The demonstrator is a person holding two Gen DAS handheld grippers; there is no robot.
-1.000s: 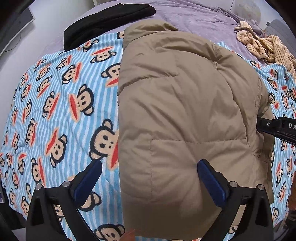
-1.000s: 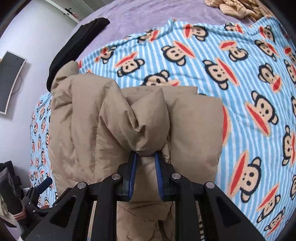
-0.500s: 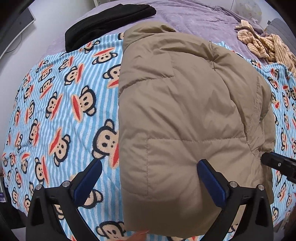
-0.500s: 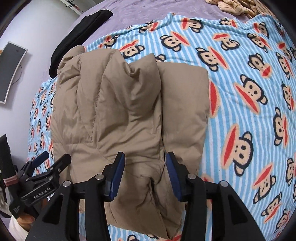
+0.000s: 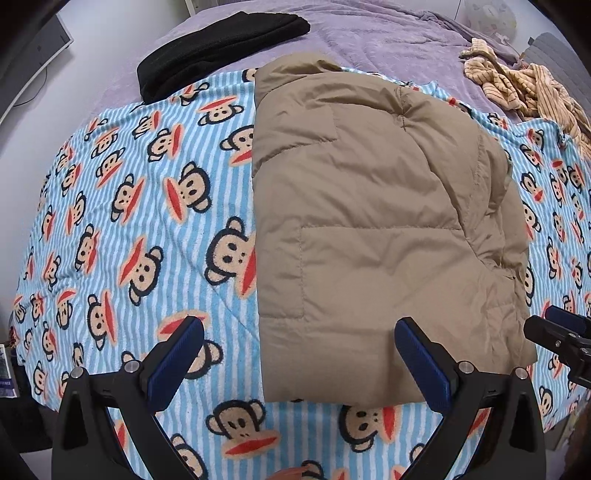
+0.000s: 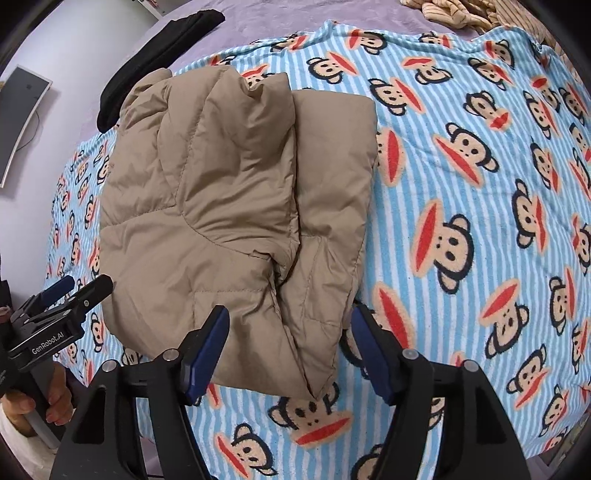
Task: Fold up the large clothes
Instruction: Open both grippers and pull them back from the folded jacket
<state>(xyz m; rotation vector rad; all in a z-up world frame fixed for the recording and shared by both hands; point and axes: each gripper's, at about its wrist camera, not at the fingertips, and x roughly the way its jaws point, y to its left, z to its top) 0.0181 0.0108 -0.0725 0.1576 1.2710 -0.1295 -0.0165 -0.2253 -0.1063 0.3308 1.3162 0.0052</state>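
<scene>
Lying folded on the monkey-print blanket (image 5: 140, 206), the tan puffer jacket (image 5: 369, 229) sits as a thick rectangular bundle on the bed, its collar end toward twelve o'clock in the left wrist view and its near hem toward six o'clock. In the right wrist view the jacket fills the area from nine to six o'clock, with a folded-in panel lying along its three o'clock edge over the layers below.

Over the jacket's near hem the left tool (image 5: 299, 360) hangs with its blue pads spread wide: the left pad is over the blanket at seven o'clock, the right pad over the fabric at five o'clock, and neither pinches anything. The right tool (image 6: 290, 349) has just been opening; its pads now stand apart on either side of the jacket's near corner, and the fabric between them lies slack, not gripped. A hand (image 6: 40, 404) holding the left tool's handle shows at eight o'clock in the right wrist view.

Beyond the blanket, a purple bedspread (image 5: 369, 33) covers the bed. A folded black garment (image 5: 218, 44) lies on it at eleven o'clock, and a crumpled striped beige garment (image 5: 524, 88) at two o'clock, both well apart from the jacket.
</scene>
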